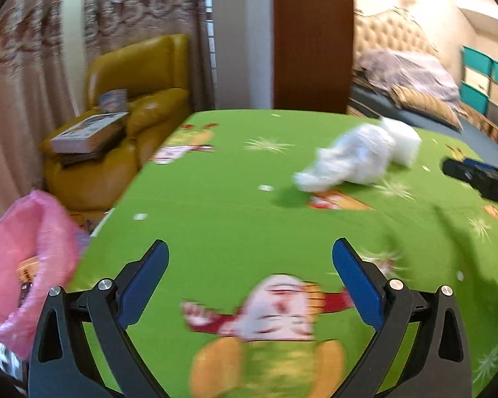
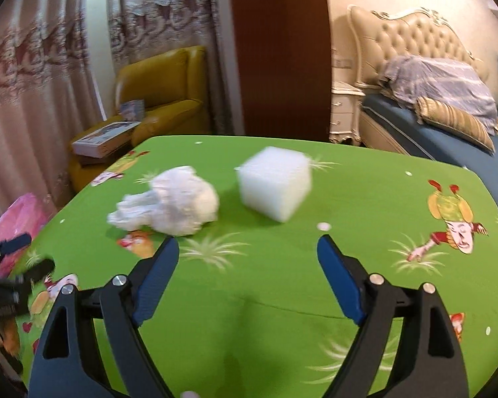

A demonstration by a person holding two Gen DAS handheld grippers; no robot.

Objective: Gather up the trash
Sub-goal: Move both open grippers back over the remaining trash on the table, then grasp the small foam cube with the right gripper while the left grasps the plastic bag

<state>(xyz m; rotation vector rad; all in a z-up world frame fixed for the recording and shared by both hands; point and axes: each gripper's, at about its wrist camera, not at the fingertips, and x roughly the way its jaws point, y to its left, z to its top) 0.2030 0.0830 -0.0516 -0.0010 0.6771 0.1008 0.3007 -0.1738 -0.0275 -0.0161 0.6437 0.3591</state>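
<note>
Across the room: a worktop (image 2: 365, 199) under a green cartoon cloth fills both wrist views, with a yellow armchair (image 1: 142, 76) and a bed (image 2: 448, 139) behind it.
Trash bag: a pink bag (image 1: 26, 248) hangs open off the worktop's edge, at 9 o'clock from the left gripper.
Foam block: a white cube (image 2: 275, 185) rests on the cloth at 12 o'clock from the right gripper; no long axis to speak of.
Crumpled wad: a white bundle of paper or plastic (image 2: 172, 205), just beside the cube, at 11 o'clock from the right gripper. Its long axis runs 8 to 2 o'clock, thin tail toward 8.
Right gripper (image 2: 247, 252): fingers spread wide, nothing between them; I judge it the nearer one to both pieces.
Left gripper (image 1: 250, 258): fingers also wide apart and empty; the wad sits farther off at 1 o'clock.
Scraps: small white bits (image 2: 322, 226) dot the cloth.
</note>
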